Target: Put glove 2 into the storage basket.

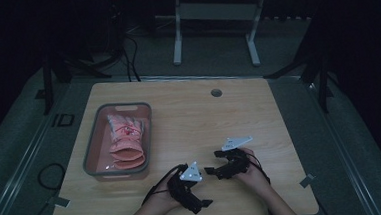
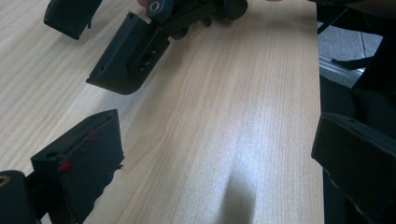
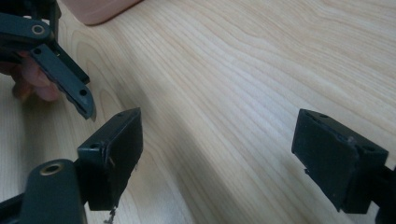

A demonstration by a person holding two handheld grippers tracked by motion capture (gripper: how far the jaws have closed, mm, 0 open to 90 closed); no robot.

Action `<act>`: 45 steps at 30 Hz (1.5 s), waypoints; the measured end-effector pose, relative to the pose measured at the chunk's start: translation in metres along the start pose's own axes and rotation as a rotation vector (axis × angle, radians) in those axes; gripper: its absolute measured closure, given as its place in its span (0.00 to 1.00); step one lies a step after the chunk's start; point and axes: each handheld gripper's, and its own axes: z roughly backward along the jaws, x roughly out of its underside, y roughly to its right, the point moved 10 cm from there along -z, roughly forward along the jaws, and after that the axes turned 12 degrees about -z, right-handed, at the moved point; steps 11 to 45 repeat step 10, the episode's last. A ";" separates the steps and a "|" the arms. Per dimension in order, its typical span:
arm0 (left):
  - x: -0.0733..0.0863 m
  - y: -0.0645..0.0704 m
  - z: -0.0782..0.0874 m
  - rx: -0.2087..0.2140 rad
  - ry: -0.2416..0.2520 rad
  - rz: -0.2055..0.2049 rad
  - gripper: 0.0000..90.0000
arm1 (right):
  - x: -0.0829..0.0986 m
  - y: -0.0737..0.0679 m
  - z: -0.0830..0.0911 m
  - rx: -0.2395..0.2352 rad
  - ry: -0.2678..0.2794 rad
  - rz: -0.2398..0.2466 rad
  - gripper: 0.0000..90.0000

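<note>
Dim room, pale wooden tabletop (image 1: 189, 117): pink gloves (image 1: 125, 141) lie lengthwise in a grey tray (image 1: 91, 143).
Left gripper (image 1: 206, 202) is nearer, tray to its left; right gripper (image 1: 213, 162) also held wide open, empty.

Bare table (image 1: 204, 121) ahead (dim view); the grey tray (image 1: 91, 143) probably blocks left.

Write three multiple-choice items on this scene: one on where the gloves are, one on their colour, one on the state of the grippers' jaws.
1. Where do the gloves lie?
A. in the grey tray
B. on the bare table
C. on the floor

2. What colour are the gloves?
A. blue
B. pink
C. green

3. How do the jaws of the left gripper and right gripper stand?
A. both shut
B. both open, holding nothing
C. one shut on a glove

Answers: 1 A, the tray's rim surrounds them; 2 B, pink in the high view; 3 B, each gripper view shows a wide gap over bare wood.
</note>
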 end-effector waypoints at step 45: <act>0.003 0.002 -0.005 0.003 0.006 -0.004 0.02 | 0.003 0.004 0.000 0.009 0.009 0.001 0.18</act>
